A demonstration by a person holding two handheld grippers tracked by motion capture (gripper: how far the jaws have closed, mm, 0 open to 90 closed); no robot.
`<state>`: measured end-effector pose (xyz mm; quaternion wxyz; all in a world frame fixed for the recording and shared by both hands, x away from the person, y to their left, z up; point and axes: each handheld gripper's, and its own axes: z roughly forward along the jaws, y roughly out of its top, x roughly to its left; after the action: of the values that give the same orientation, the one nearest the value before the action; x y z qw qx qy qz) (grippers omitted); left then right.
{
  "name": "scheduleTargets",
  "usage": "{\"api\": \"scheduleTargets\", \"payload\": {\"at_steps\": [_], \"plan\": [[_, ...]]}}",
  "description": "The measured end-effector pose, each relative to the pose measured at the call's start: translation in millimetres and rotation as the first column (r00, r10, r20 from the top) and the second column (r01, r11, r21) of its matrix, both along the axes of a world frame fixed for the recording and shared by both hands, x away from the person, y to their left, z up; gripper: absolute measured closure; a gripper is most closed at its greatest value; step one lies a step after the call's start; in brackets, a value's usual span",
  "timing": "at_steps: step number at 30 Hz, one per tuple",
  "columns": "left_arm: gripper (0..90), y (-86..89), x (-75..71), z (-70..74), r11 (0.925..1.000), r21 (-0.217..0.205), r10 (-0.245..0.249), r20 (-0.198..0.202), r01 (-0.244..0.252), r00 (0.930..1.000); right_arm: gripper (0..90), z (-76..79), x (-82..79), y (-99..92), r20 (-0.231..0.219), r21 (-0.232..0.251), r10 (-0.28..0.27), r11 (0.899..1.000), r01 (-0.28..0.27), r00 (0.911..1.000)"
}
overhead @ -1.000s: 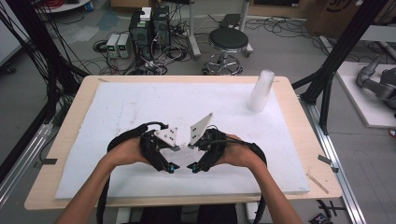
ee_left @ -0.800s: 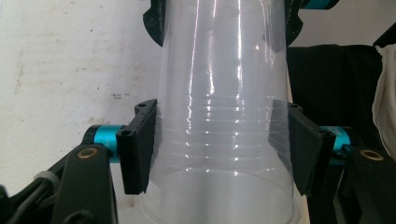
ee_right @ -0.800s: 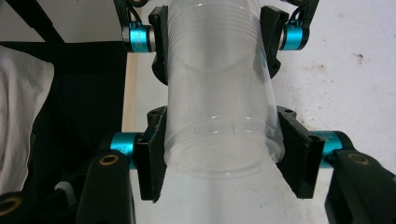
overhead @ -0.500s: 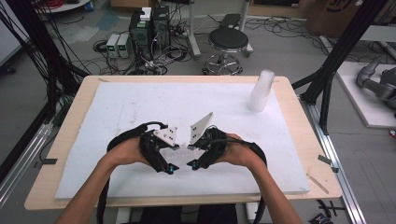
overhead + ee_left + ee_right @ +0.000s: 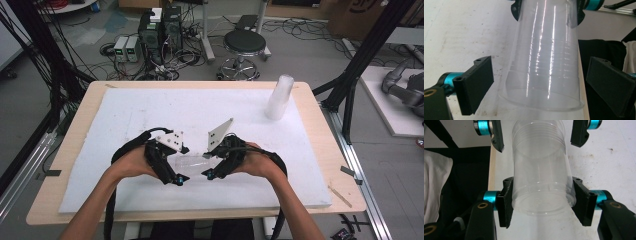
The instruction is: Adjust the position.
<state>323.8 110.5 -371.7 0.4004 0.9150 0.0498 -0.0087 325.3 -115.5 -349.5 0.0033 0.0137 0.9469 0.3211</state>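
A clear plastic cup [image 5: 192, 161] lies level between my two grippers, just above the white board [image 5: 125, 115]. My right gripper [image 5: 544, 201] is shut on one end of the cup [image 5: 541, 182], with both pads pressed against its wall. My left gripper [image 5: 541, 85] stands around the cup's wide rim [image 5: 544, 75]. Its jaws have just been opening, and there is a gap on each side between the pads [image 5: 477, 82] and the cup. In the high view the left gripper [image 5: 177, 177] and the right gripper [image 5: 207, 173] face each other near the front edge.
An upturned stack of clear cups [image 5: 279, 97] stands at the board's back right. The board lies on a wooden table [image 5: 75, 150]. Black cables [image 5: 127, 147] trail from both grippers. The person's dark clothing [image 5: 604, 50] lies past the table's front edge.
The left gripper's tips have shifted slightly left, away from the right gripper's. The right hand and the cup have kept still.
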Motion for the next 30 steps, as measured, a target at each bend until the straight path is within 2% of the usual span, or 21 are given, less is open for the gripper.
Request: {"api": "scheduleTargets", "payload": {"at_steps": [4,7,10,12,15,20,21,23,24,26,27,29,30], "plan": [[7.4,9.5,-0.5,3.1,0.9957,-0.091,0.017,0.014,-0.016,0.9998,42.5,-3.9,-0.3,-7.0,-0.015,0.044,-0.016,0.999,0.017,0.9998],[7.5,18.7,-1.9,2.8,0.9847,-0.168,0.05,0.02,-0.046,0.9985,42.5,-8.0,-0.1,-16.0,-0.023,0.119,-0.028,0.992,0.031,0.9993],[7.4,26.7,-2.8,0.1,0.9681,-0.24,0.08,0.023,-0.072,0.9966,42.5,-12.2,-1.3,-25.4,-0.026,0.198,-0.049,0.979,0.053,0.9985],[7.4,31.5,-4.2,-2.3,0.9508,-0.296,0.097,0.006,-0.091,0.9952,42.5,-15.0,-2.1,-30.8,-0.032,0.244,-0.068,0.967,0.073,0.9972],[7.4,38.1,-5.6,-6.9,0.9197,-0.375,0.119,-0.013,-0.115,0.9928,42.5,-19.3,-3.4,-37.8,-0.049,0.314,-0.086,0.944,0.097,0.9951],[7.4,44.9,-8.5,-16.5,0.8661,-0.477,0.161,-0.018,-0.15,0.9868,42.5,-27.0,-5.5,-45.9,-0.063,0.423,-0.106,0.898,0.123,0.9924],[7.4,45.5,-9.0,-17.8,0.8587,-0.489,0.166,-0.018,-0.154,0.9859,42.5,-28.9,-5.8,-47.5,-0.061,0.444,-0.104,0.888,0.12,0.9927],[7.4,46.6,-10.4,-21.5,0.8388,-0.522,0.172,-0.017,-0.156,0.9849,42.5,-31.6,-6.7,-49.3,-0.07,0.478,-0.101,0.87,0.123,0.9923],[7.4,46.7,-11.3,-23.3,0.8309,-0.534,0.173,-0.019,-0.156,0.9847,42.5,-33.1,-7.1,-50.1,-0.066,0.493,-0.102,0.862,0.121,0.9926],[7.4,45.9,-12.5,-26.5,0.8213,-0.55,0.167,-0.022,-0.151,0.9857,42.5,-35.8,-8.3,-51.1,-0.074,0.511,-0.098,0.851,0.122,0.9925],[7.4,45.6,-12.7,-27.5,0.818,-0.556,0.163,-0.022,-0.148,0.9863,42.5,-37.5,-8.3,-51.5,-0.07,0.527,-0.096,0.842,0.119,0.9929],[7.4,44.8,-13.5,-30.0,0.8083,-0.572,0.152,-0.026,-0.14,0.988,42.6,-39.2,-9.3,-52.1,-0.07,0.54,-0.091,0.834,0.115,0.9934],[7.4,44.5,-13.9,-31.3,0.8023,-0.581,0.149,-0.029,-0.138,0.9884,42.6,-40.0,-9.5,-52.4,-0.067,0.556,-0.087,0.824,0.109,0.994]]}}
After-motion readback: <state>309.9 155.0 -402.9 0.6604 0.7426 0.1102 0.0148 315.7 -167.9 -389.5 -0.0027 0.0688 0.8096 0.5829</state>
